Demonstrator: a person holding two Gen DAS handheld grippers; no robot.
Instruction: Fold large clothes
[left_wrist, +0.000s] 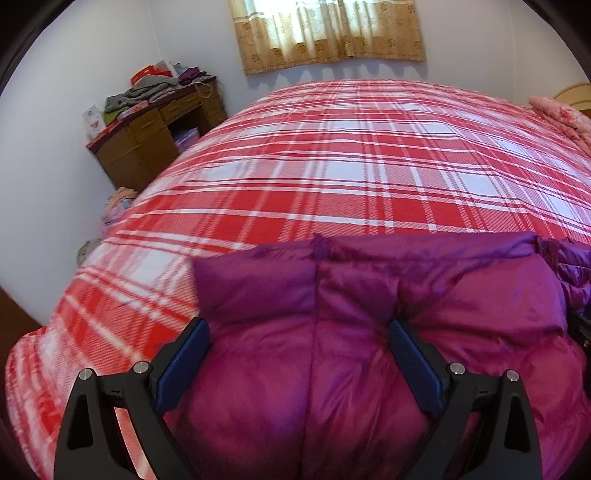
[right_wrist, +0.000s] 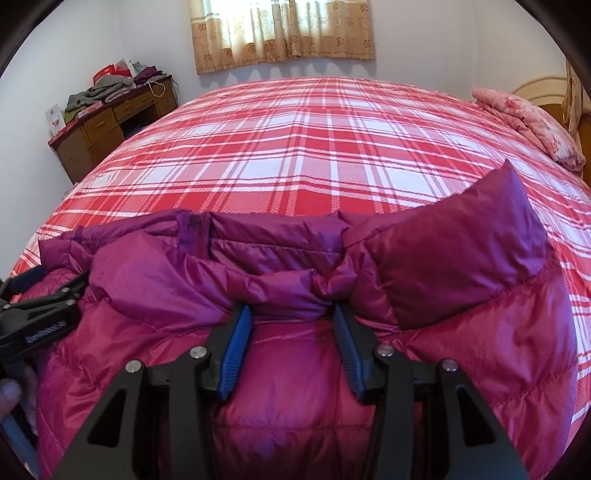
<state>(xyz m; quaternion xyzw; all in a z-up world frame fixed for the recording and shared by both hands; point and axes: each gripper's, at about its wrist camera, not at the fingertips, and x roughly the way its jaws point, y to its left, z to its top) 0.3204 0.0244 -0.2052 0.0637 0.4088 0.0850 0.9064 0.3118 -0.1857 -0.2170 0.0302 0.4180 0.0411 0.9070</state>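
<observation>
Left claw (left_wrist: 299, 332) spread wide over purple puffer jacket (left_wrist: 332, 369), right claw (right_wrist: 291, 314) half-open, no legible labels

Plaid bedspread (left_wrist: 332, 155); cluttered wooden desk (left_wrist: 147, 136); curtain (left_wrist: 328, 33); pink quilt (right_wrist: 532, 125).

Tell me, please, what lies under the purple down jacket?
The purple down jacket rests on the red plaid bedspread, which shows all around it. Whatever lies directly beneath the jacket is covered.
</observation>
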